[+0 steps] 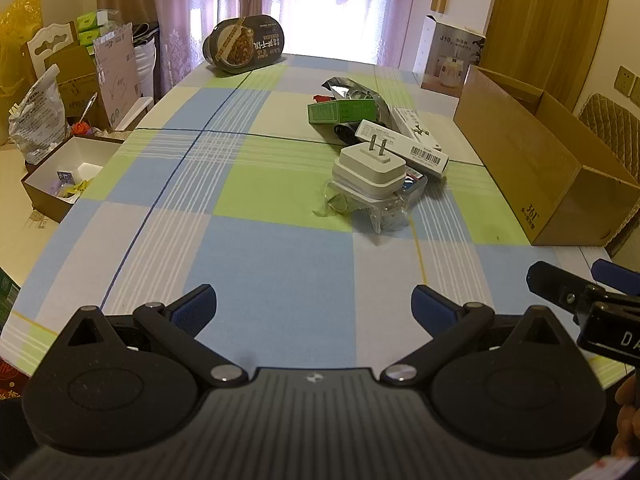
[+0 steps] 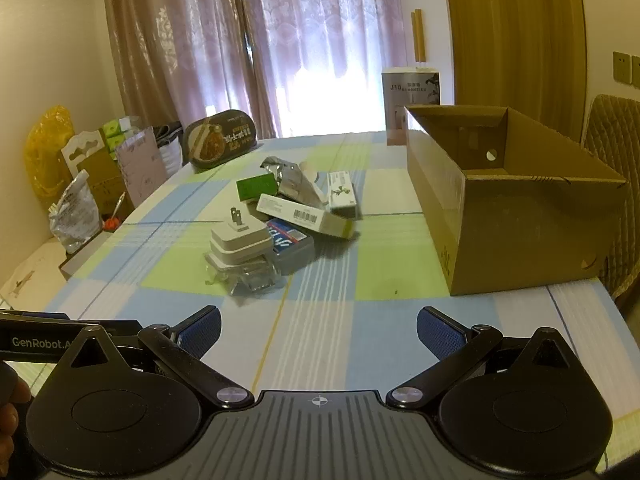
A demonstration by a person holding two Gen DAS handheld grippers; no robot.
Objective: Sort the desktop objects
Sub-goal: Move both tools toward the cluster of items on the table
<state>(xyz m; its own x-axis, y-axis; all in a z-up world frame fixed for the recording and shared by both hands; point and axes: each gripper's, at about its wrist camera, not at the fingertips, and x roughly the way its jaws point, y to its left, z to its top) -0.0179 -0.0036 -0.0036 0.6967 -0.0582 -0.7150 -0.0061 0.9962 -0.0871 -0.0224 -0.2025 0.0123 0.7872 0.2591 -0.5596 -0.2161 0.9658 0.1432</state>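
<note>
A pile of small objects lies mid-table: a white plug adapter [image 1: 368,170] [image 2: 240,240] on clear plastic wrap, a white barcoded box [image 1: 404,148] [image 2: 304,214], a green box [image 1: 340,111] [image 2: 256,186], a crumpled silver foil bag [image 1: 352,88] [image 2: 292,180], a second white box [image 2: 342,194] and a blue-labelled case [image 2: 292,240]. An open cardboard box [image 1: 532,160] [image 2: 516,216] stands to the right of the pile. My left gripper [image 1: 314,308] is open over the near tablecloth, nothing between its fingers. My right gripper [image 2: 318,330] is open too, short of the pile, and shows at the right edge of the left wrist view.
A checked blue, green and white tablecloth [image 1: 248,208] covers the table. A dark oval food tray [image 1: 246,44] [image 2: 220,144] leans at the far end. A white humidifier carton [image 1: 444,60] [image 2: 410,96] stands behind the cardboard box. Bags and boxes crowd the floor on the left [image 1: 60,112].
</note>
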